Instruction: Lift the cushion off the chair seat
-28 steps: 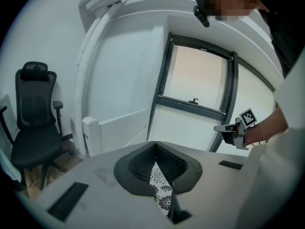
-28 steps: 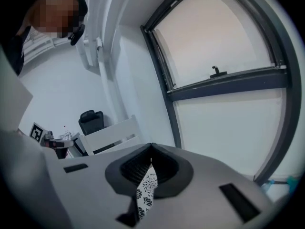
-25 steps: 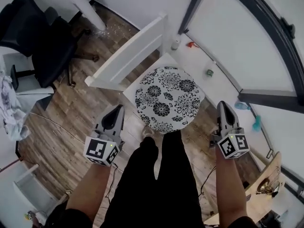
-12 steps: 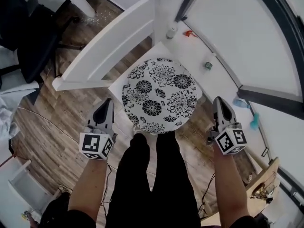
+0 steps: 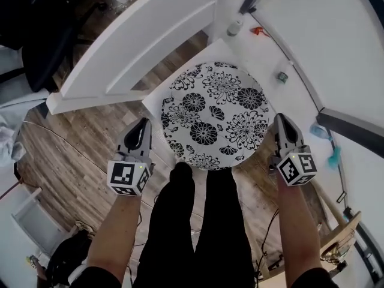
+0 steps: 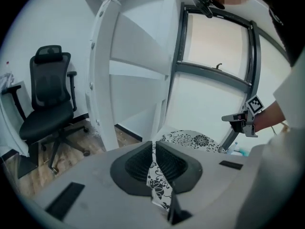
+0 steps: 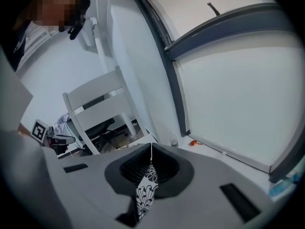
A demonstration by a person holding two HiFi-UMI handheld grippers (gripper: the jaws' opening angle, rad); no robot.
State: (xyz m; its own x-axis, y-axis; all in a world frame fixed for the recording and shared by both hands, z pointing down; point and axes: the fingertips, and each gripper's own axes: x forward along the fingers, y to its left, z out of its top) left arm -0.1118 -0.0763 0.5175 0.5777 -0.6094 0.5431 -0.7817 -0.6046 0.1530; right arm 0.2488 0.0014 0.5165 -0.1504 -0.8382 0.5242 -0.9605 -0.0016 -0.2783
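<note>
Black-and-white floral cushion (image 5: 213,116) is getting pinched from both sides: left claw (image 5: 143,126) is clamping its left edge, right claw (image 5: 280,122) the right edge, over the white chair (image 5: 138,41).

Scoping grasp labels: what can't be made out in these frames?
Chair seat: head view, mostly covered by the cushion; underside and any ties unseen.
Contact: head view looks down, so whether left gripper or right gripper touches the cushion is unclear.
Gripper views: each body hides most of the cushion; only print shows in the jaw slit.
Small greenish item, head view: too small to name.
</note>
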